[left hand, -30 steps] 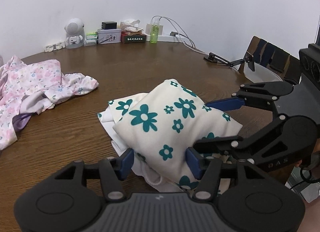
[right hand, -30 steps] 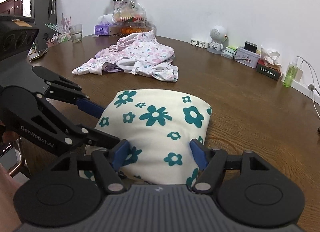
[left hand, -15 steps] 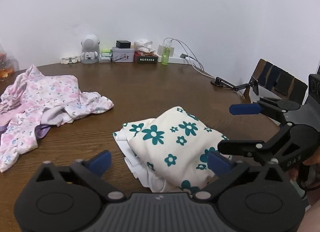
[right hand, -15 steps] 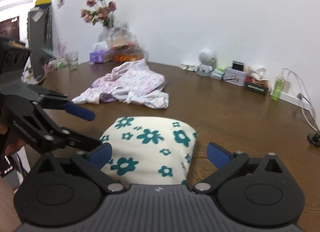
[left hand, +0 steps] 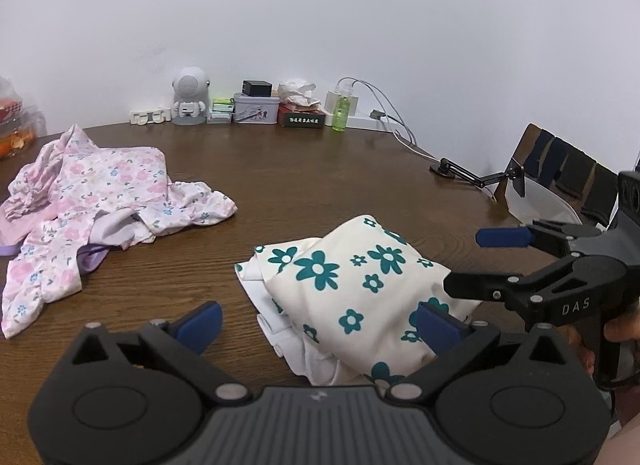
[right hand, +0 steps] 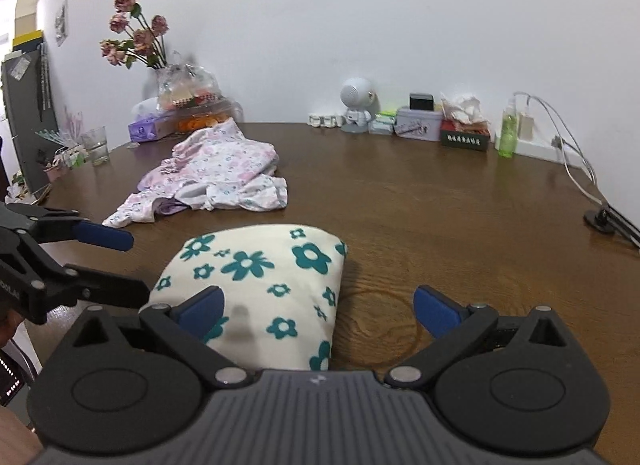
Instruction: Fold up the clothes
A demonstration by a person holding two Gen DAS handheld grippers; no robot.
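Observation:
A folded cream garment with teal flowers lies on the brown wooden table, near its front edge. My left gripper stands wide open just behind the bundle's left end, its blue pads off the cloth. My right gripper is also wide open; its left pad hovers over the folded garment and its right pad over bare wood. Each view shows the other gripper beside the bundle: the right gripper and the left gripper. A crumpled pink floral garment lies further left, apart from both.
Along the back wall stand a white robot figure, a tin box, a green bottle and white cables. A chair is at the right. Flowers, a tissue box and a glass sit at the left corner.
Both grippers have opened wide and let go of the flowered bundle. They drew back and rose a little, and the bundle now rests on the table.

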